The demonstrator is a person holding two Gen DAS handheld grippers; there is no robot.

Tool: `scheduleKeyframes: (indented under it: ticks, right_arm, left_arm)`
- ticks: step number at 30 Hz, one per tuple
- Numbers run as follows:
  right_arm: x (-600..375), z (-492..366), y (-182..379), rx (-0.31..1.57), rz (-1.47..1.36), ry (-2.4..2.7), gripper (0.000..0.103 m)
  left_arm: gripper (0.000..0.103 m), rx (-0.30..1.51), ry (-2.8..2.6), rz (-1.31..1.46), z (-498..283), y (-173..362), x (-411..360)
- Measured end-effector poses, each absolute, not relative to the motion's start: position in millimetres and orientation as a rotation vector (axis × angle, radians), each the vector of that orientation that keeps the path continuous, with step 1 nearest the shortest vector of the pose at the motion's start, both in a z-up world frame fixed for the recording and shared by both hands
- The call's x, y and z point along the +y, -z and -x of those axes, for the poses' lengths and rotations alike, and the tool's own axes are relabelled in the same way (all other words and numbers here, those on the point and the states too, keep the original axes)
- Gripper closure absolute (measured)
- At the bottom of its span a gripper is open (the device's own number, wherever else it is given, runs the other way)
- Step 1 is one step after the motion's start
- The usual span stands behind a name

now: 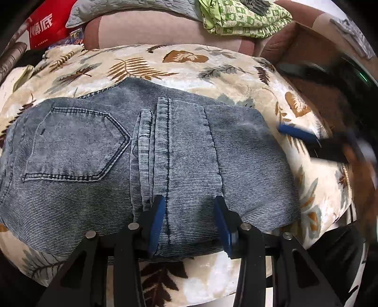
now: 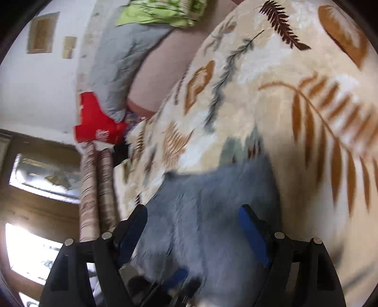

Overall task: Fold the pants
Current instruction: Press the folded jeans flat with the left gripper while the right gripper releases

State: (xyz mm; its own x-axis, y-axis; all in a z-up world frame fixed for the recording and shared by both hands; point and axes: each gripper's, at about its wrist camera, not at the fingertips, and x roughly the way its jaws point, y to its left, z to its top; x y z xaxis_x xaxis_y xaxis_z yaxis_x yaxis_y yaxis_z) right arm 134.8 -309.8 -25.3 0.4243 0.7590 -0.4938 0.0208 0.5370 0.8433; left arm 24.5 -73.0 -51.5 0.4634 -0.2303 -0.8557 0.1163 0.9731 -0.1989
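The blue denim pants (image 1: 146,160) lie folded in a compact bundle on a cream leaf-print blanket (image 1: 165,61), back pocket at the left. My left gripper (image 1: 189,205) is open, its blue pads astride the near folded edge of the pants, not closed on it. My right gripper (image 1: 300,134) shows blurred at the right, beside the bundle's right edge. In the right wrist view the right gripper (image 2: 193,212) is open above the blurred pants (image 2: 208,207), with the blanket (image 2: 307,94) beyond.
A green patterned cloth (image 1: 243,19) and a grey quilt (image 1: 132,9) lie on the sofa back behind. A red bag (image 1: 47,26) stands at the far left. A brown box (image 1: 314,54) sits at the right. Rolled tubes (image 2: 96,189) stand by the blanket's edge.
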Motion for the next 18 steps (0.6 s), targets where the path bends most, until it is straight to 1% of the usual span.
scheduleKeyframes:
  ticks: [3,5,6,8,9,11,12,13,14,16,17,18]
  right_arm:
    - [-312,-93,36,1.056,-0.945,-0.537,0.02]
    - [-308,-78,62,1.122,-0.981,-0.544,0.02]
    - [-303,-74,81,1.177,-0.973,-0.537,0.021]
    - [-309,-66,86,1.121,-1.024,-0.546,0.022]
    - [-312,-65,79,1.122,-1.039,-0.537,0.021]
    - [-313,-61,63,1.083,-0.999,-0.535,0.021]
    - [-312,-58,57,1.069,-0.987,-0.557,0.021]
    - [-310,-55,55,1.06,-0.984,-0.579,0.021]
    - [-310,-52,57,1.066,-0.973,-0.574,0.019]
    - [-306,-53,81,1.141,-0.963,-0.528,0.019]
    - [-312,-54,83,1.116,-1.002,-0.532,0.019]
    - [-317,-52,81,1.113,-1.024,-0.534,0.019]
  left_arm:
    - [0.059,1.073,0.229,0.139,-26,51,-69]
    - [0.059,1.082,0.241,0.144,-28,48,-68]
    - [0.059,1.082,0.24,0.147,-29,46,-66]
    - [0.057,1.058,0.22,0.135,-27,35,-63]
    - [0.056,1.034,0.214,0.133,-24,28,-61]
    - [0.045,0.983,0.212,0.156,-22,16,-55]
    - [0.043,0.968,0.215,0.164,-21,13,-55]
    - [0.04,0.967,0.212,0.163,-22,13,-55]
    - [0.04,0.984,0.2,0.154,-24,18,-56]
    - [0.04,1.08,0.185,0.118,-32,42,-62]
    - [0.04,1.134,0.177,0.077,-34,57,-66]
    - [0.039,1.099,0.176,0.033,-30,58,-67]
